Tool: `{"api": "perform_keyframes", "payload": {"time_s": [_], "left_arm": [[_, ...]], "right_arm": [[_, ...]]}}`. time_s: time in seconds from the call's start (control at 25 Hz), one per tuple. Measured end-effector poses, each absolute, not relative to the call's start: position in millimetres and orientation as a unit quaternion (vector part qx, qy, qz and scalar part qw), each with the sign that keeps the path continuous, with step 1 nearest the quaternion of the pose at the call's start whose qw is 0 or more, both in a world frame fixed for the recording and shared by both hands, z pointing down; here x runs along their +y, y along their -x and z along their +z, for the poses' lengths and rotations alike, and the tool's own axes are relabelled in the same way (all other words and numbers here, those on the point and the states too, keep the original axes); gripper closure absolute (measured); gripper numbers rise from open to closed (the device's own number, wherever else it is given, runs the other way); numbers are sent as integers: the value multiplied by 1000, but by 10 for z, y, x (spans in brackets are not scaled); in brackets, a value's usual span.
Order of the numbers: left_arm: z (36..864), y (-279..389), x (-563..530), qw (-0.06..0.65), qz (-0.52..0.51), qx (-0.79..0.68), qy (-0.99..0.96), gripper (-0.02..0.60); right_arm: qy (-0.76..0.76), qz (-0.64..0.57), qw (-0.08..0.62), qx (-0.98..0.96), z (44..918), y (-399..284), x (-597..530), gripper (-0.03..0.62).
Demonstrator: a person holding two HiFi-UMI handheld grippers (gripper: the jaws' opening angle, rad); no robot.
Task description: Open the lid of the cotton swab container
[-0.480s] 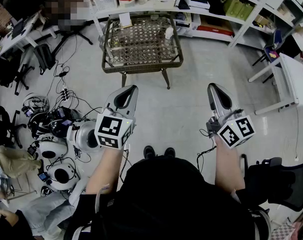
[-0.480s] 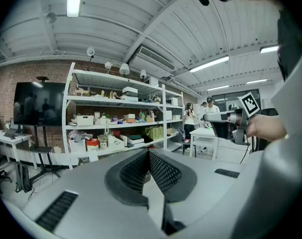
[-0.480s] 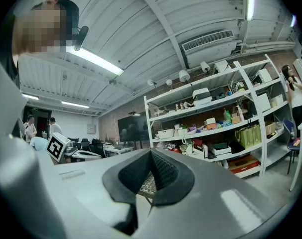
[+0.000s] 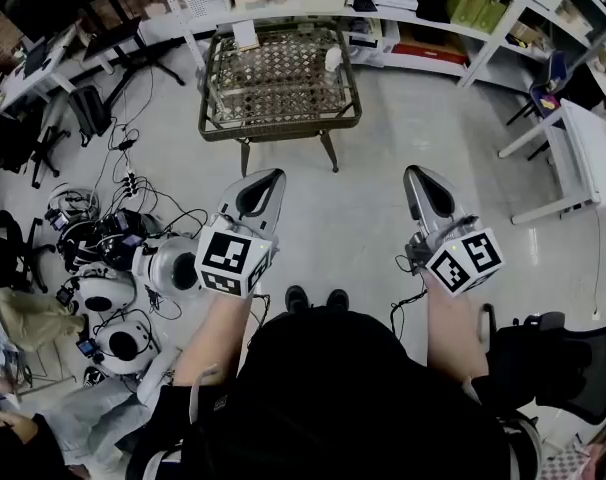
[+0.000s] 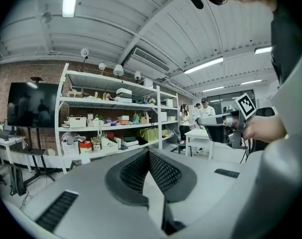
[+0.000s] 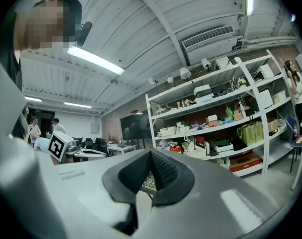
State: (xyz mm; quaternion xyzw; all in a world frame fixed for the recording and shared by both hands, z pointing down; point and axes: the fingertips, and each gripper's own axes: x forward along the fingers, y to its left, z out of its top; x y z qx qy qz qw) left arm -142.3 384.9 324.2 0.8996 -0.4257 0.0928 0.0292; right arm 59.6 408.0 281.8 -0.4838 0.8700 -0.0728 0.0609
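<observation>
A person stands on the pale floor (image 4: 368, 208) facing a low wicker bench (image 4: 279, 132), one tool in each hand. The left claw (image 4: 271, 175) and the right claw (image 4: 413, 172) are both clenched tight with nothing between them. They point toward the bench and are well apart from it. A small white container (image 4: 333, 60), likely the one for cotton swabs, stands upright near the bench's far right corner, its lid too small to make out. A pale card (image 4: 246, 36) sits at the far left edge. Cluttered shelves (image 4: 413, 13) line the wall behind, and cables and round white devices (image 4: 113, 293) crowd the floor at the left.
</observation>
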Motion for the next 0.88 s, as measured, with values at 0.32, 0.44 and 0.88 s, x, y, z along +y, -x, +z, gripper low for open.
{"api": "perform_keyframes", "payload": {"time_s": [0.32, 0.44, 0.88], "left_arm": [[3249, 1170, 3896, 1, 98, -417, -904, 577], [3195, 1032, 3951, -3, 81, -411, -908, 577], [3100, 856, 4090, -22, 46, -440, -897, 574]], "right_arm": [[466, -86, 63, 878, 2895, -767, 4140, 586], [449, -82, 60, 887, 2890, -813, 4192, 585], [438, -101, 100, 888, 2949, -1097, 4332, 579]]}}
